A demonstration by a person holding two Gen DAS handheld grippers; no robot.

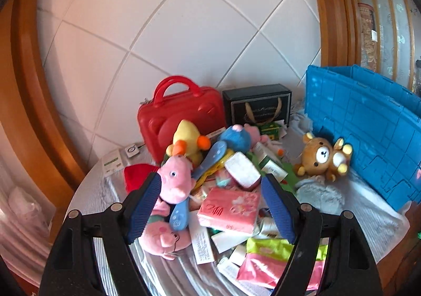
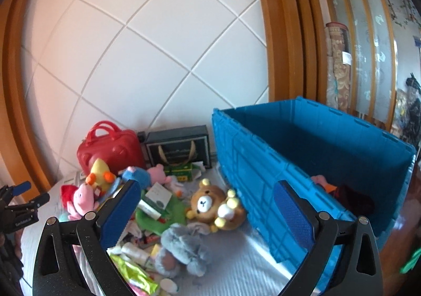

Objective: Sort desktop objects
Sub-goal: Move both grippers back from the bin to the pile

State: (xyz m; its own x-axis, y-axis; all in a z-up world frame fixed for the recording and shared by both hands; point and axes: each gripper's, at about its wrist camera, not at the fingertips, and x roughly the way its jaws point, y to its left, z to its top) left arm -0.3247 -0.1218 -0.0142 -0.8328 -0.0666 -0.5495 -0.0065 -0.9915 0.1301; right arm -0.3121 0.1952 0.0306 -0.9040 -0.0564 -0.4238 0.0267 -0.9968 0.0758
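Note:
A heap of toys and packets lies on a cloth-covered table [image 1: 100,198]. In the left wrist view my left gripper [image 1: 210,206] is open and empty above a pink tissue pack [image 1: 229,210], with a pink pig plush [image 1: 175,182] by its left finger. In the right wrist view my right gripper [image 2: 208,213] is open and empty over a brown bear plush [image 2: 210,204] and a grey plush [image 2: 184,248]. A blue crate [image 2: 302,164] stands to the right, some items inside. The left gripper [image 2: 26,194] shows at the far left.
A red case [image 1: 181,114] and a black gift box [image 1: 257,105] stand against the tiled wall. A yellow duck plush [image 1: 188,140], blue plush [image 1: 235,138], small boxes and green and pink packets [image 1: 265,261] fill the heap. Wooden frames flank the wall.

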